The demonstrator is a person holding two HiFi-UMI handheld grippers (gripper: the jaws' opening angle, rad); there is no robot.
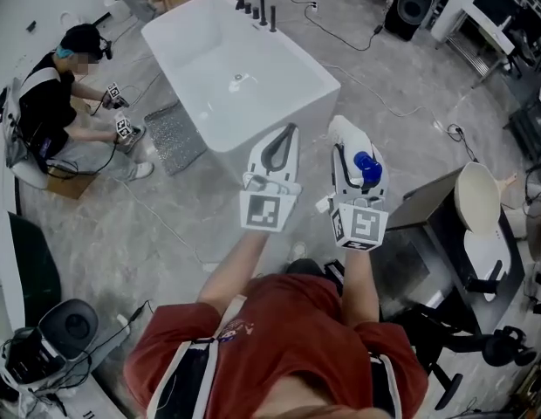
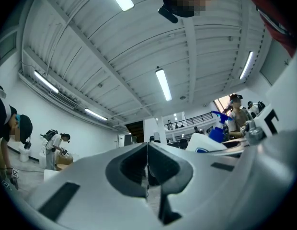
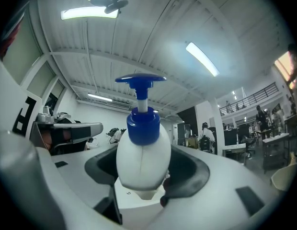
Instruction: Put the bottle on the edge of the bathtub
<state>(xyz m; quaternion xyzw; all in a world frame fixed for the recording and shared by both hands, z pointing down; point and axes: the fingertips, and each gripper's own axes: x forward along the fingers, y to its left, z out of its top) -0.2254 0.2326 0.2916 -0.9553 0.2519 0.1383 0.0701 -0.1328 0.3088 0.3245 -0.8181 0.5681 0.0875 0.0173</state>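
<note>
— Where's my bottle [image 3: 141, 159]?

— Clamped in my right gripper [image 1: 347, 147], roughly upright. Its long axis runs along the jaws, with the pump head toward the ceiling. My left gripper [image 2: 147, 152] is pinched closed on nothing.

— And the bathtub [image 1: 292, 46]?

— Ahead and to the left of the bottle. I judge its near corner rim the closest landing spot, reachable with that 1 hand.

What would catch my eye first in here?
A white bathtub stands on the open floor, just ahead of the person. Nearer, the right gripper holds a white bottle with a blue pump between its fingers, while the left gripper beside it is shut on nothing.
</note>
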